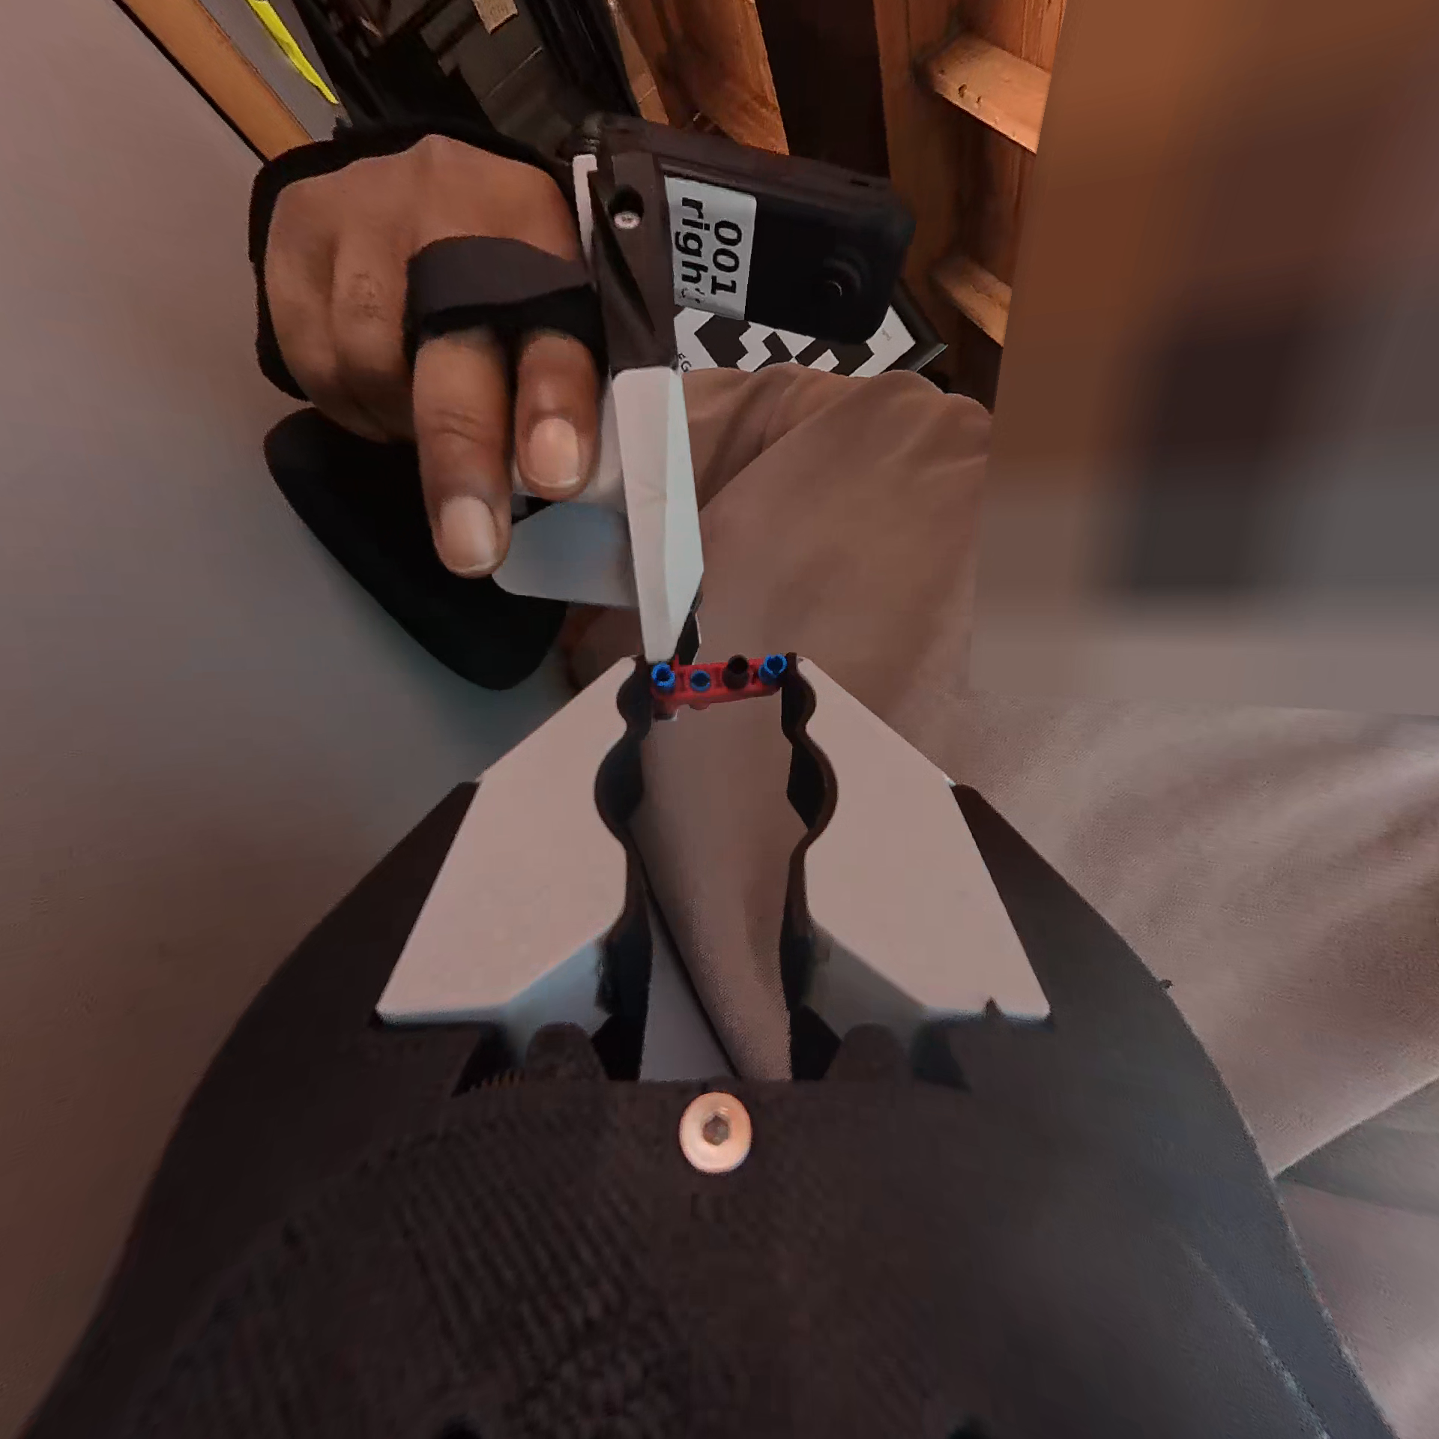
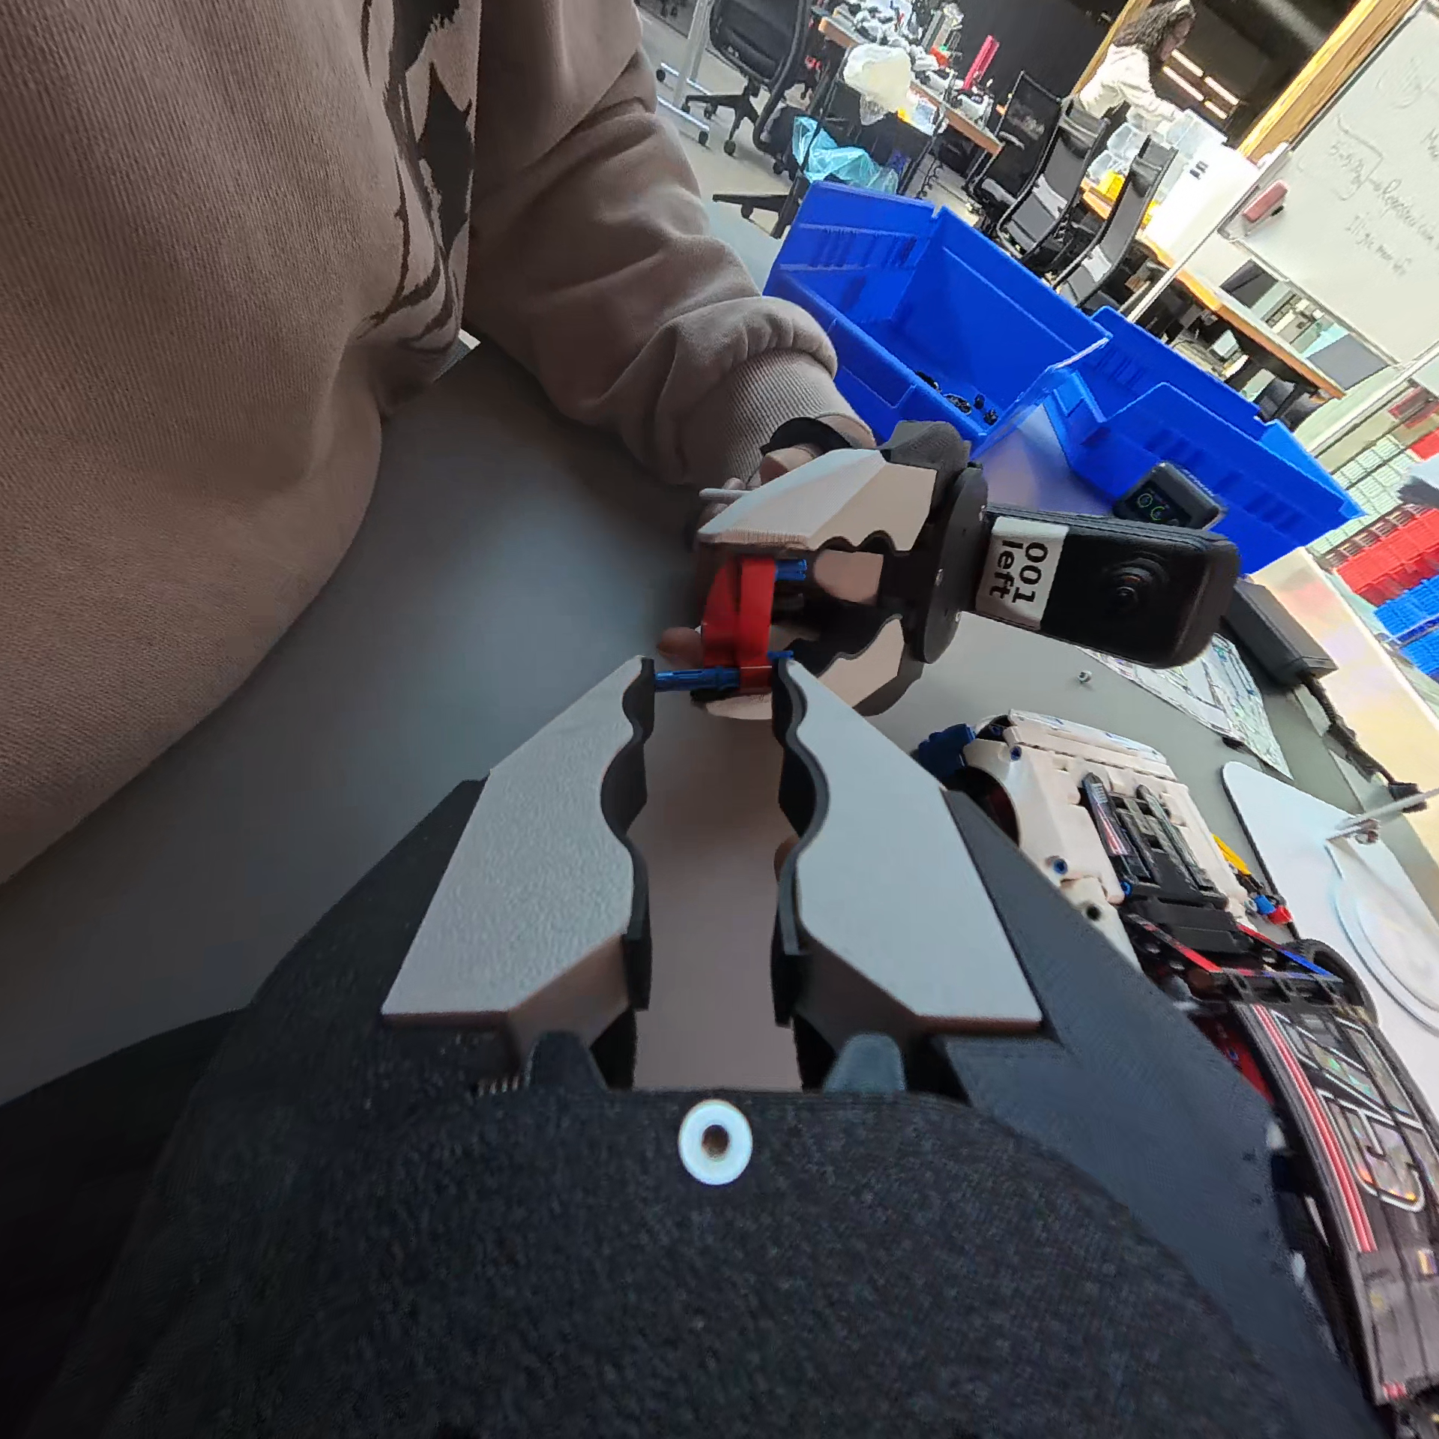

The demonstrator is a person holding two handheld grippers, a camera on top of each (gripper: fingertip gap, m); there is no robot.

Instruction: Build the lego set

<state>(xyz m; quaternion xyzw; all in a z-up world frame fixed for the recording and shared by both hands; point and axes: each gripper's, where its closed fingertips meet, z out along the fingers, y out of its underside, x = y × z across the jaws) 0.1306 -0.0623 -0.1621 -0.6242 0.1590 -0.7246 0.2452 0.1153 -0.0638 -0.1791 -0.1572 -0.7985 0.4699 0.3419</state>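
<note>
My left gripper (image 1: 720, 679) is shut on a small red lego beam (image 1: 707, 691) that carries blue pins (image 1: 773, 666) and one black pin (image 1: 736, 670). In the right wrist view the left gripper (image 2: 724, 615) holds this red piece (image 2: 736, 615) above the grey table (image 2: 467, 584). My right gripper (image 2: 714, 677) is closed around a blue pin (image 2: 689, 677) that sticks out of the red piece's lower end, one fingertip on the pin's end and the other against the red edge. In the left wrist view the right gripper (image 1: 671, 642) comes down onto the leftmost blue pin.
A partly built white and black lego car (image 2: 1090, 841) lies to the right on the table. Two blue bins (image 2: 973, 311) (image 2: 1215, 444) stand behind. An instruction sheet (image 2: 1215, 693) and a white round base (image 2: 1386, 919) lie at the right. The person's beige sleeve (image 2: 662, 296) reaches over the table. The grippers are tip to tip, or close to it.
</note>
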